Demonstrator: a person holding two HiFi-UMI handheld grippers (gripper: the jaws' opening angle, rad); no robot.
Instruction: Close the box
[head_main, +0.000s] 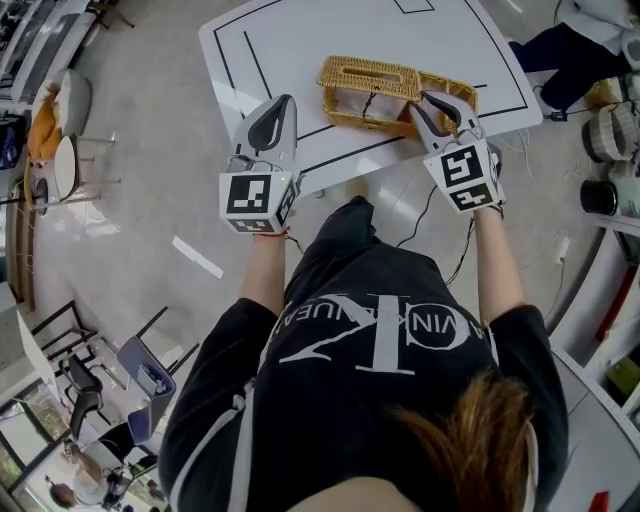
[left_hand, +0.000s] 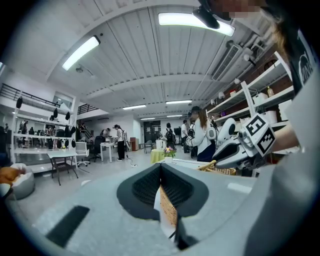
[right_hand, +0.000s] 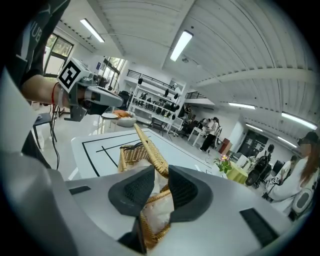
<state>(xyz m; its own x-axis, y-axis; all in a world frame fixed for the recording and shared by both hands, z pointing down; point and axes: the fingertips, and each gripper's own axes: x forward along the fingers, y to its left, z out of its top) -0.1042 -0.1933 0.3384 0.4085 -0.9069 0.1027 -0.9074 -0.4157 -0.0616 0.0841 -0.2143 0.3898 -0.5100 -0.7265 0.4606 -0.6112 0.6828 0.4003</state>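
Note:
A woven wicker box (head_main: 368, 88) stands on the white table (head_main: 290, 40) near its front edge. My right gripper (head_main: 437, 102) is at the box's right end. In the right gripper view, the raised wicker lid (right_hand: 144, 141) slants up between my right gripper's (right_hand: 160, 172) jaws, whose tips rest against its edge, with white lining below. My left gripper (head_main: 287, 100) hovers over the table left of the box, apart from it. Its jaws meet at the tips in the left gripper view (left_hand: 160, 167), with nothing held. That view also shows the box (left_hand: 221, 170) and the right gripper (left_hand: 215, 161).
Black lines (head_main: 250, 60) mark the tabletop. Chairs and a small table (head_main: 65, 165) stand on the floor at left. Shelves with containers (head_main: 610, 140) are at right, and cables (head_main: 425, 220) hang below the table. People stand far back in the room (left_hand: 200, 135).

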